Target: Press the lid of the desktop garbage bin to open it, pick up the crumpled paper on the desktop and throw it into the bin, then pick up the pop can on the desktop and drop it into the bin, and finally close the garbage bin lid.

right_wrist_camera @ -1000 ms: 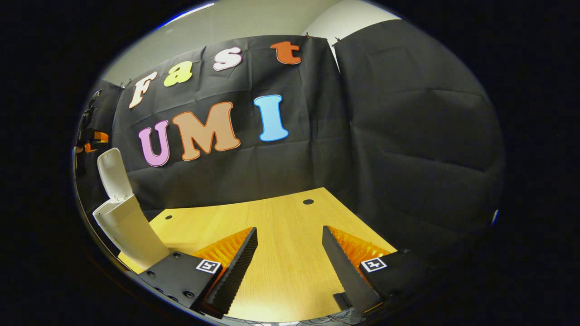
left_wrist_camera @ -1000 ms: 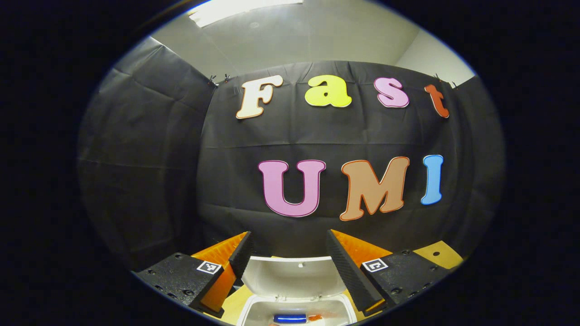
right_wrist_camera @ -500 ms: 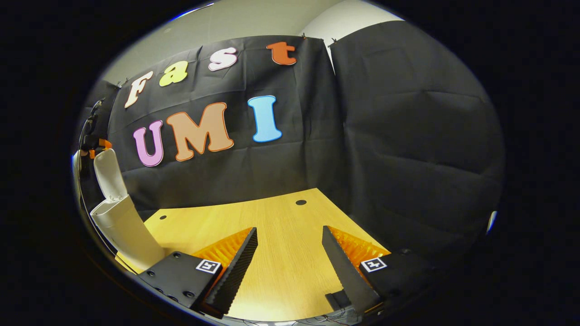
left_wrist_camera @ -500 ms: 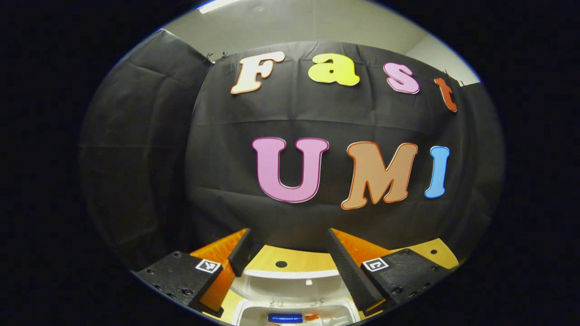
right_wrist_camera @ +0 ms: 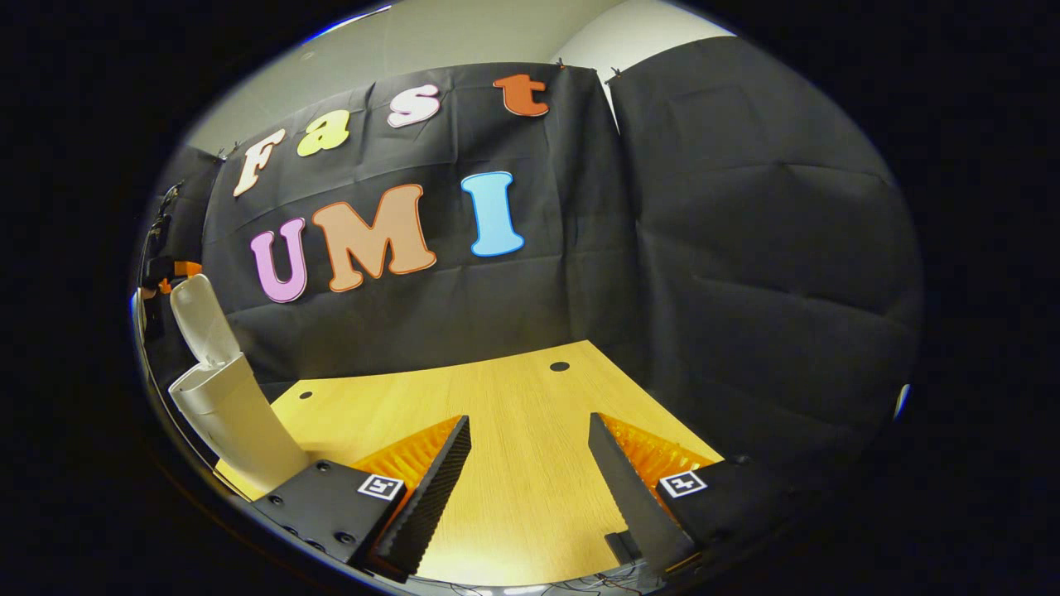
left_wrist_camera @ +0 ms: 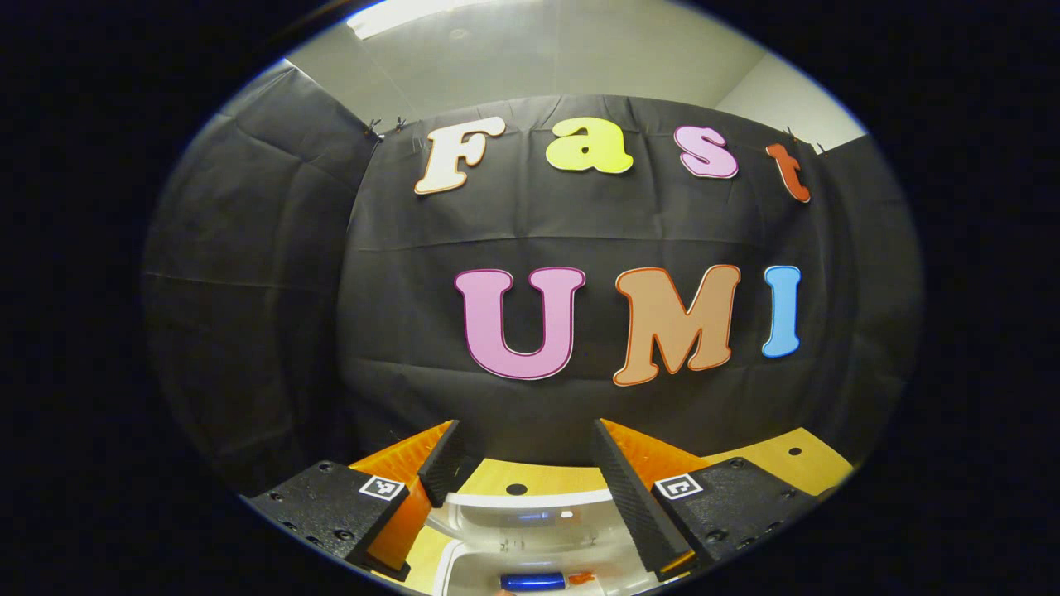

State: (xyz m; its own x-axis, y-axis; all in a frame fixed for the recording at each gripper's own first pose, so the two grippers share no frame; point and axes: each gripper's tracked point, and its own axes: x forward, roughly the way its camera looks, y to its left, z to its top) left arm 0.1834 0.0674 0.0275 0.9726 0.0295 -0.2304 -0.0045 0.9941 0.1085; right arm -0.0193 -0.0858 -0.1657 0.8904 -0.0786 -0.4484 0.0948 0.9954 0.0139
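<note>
Item: left gripper [left_wrist_camera: 523, 459]. Fingers spread wide, nothing between them. It hangs above the open bin, looking forward over its hinge side toward the black cloth wall.

Item: garbage bin [left_wrist_camera: 464, 571]. White, standing on the desk [left_wrist_camera: 770, 463]. In the left gripper view its mouth lies directly below the fingers; in the right gripper view it stands at the far left edge of the desk, its body [right_wrist_camera: 232, 422] upright.

Item: lid [left_wrist_camera: 530, 517]. Raised on its hinge, inner face toward the left gripper; in the right gripper view it stands up from the bin's top, tilted slightly back.

Item: pop can [left_wrist_camera: 532, 582]. Blue, lying on its side inside the bin, near the bottom edge of the left gripper view.

Item: a small orange-red object [left_wrist_camera: 580, 578] just beside the can in the bin; what it is cannot be told.

Item: right gripper [right_wrist_camera: 530, 463]. Fingers wide apart, holding nothing, poised over bare wooden desk [right_wrist_camera: 513, 397], well apart from the bin.

Item: round holes in the desk [right_wrist_camera: 560, 366], near the back wall.
</note>
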